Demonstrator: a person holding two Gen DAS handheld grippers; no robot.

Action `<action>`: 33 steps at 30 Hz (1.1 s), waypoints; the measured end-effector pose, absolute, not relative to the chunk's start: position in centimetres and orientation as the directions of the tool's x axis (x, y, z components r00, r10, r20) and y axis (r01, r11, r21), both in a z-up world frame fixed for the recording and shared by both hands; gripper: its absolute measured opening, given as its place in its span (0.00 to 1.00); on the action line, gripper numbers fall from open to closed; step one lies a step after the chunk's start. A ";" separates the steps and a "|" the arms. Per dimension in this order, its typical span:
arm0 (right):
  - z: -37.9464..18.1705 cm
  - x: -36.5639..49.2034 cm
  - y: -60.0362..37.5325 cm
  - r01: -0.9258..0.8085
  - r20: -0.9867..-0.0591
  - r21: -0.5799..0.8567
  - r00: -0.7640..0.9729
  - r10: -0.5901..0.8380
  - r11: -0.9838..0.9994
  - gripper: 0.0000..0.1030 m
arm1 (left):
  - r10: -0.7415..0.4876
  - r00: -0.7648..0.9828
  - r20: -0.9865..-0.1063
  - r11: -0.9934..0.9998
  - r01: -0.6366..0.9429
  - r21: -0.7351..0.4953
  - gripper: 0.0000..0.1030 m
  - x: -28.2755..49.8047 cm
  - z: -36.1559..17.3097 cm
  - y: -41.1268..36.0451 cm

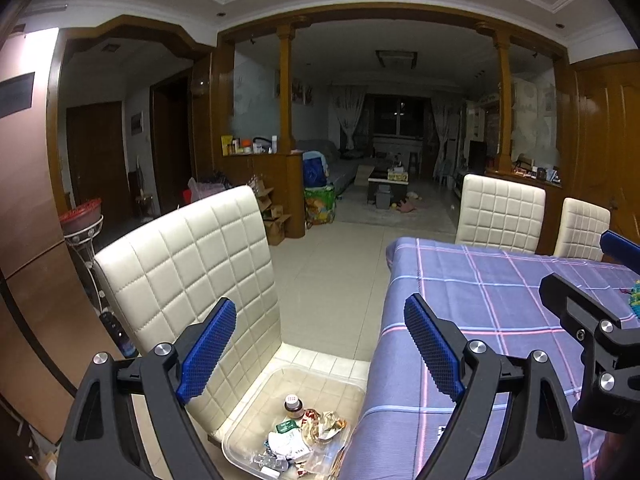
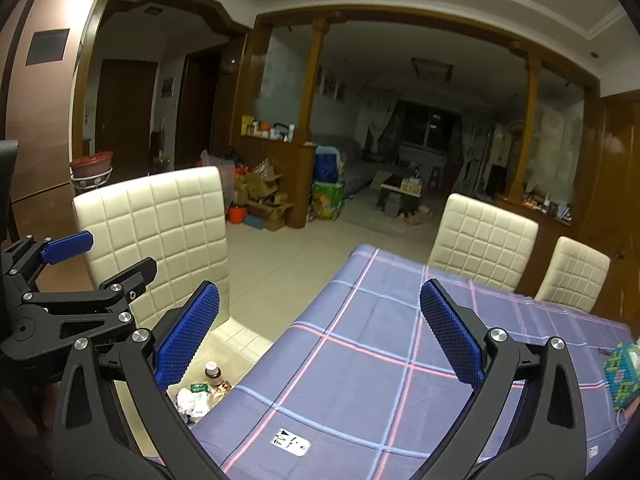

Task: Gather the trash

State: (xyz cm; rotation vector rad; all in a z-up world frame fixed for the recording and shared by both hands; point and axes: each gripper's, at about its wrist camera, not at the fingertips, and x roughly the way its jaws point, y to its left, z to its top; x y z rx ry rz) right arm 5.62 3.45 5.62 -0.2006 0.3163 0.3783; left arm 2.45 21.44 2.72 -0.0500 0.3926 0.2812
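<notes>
A clear plastic bin sits on the seat of a cream quilted chair beside the table. It holds trash: crumpled wrappers, white packets and a small brown bottle. My left gripper is open and empty above the bin. My right gripper is open and empty over the table's left edge. The bottle and wrappers also show in the right wrist view. A small white label lies on the plaid cloth.
The table has a blue plaid cloth. A green beaded item lies at its right edge. Two more cream chairs stand on the far side. A plant stand is at the left. Tiled floor lies beyond.
</notes>
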 end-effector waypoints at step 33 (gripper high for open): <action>6.2 5.0 1.0 -0.356 -0.343 -0.124 0.891 0.297 0.926 0.96 | 0.174 0.913 -0.370 0.982 -0.189 -0.005 0.81 1.6 3.3 19.3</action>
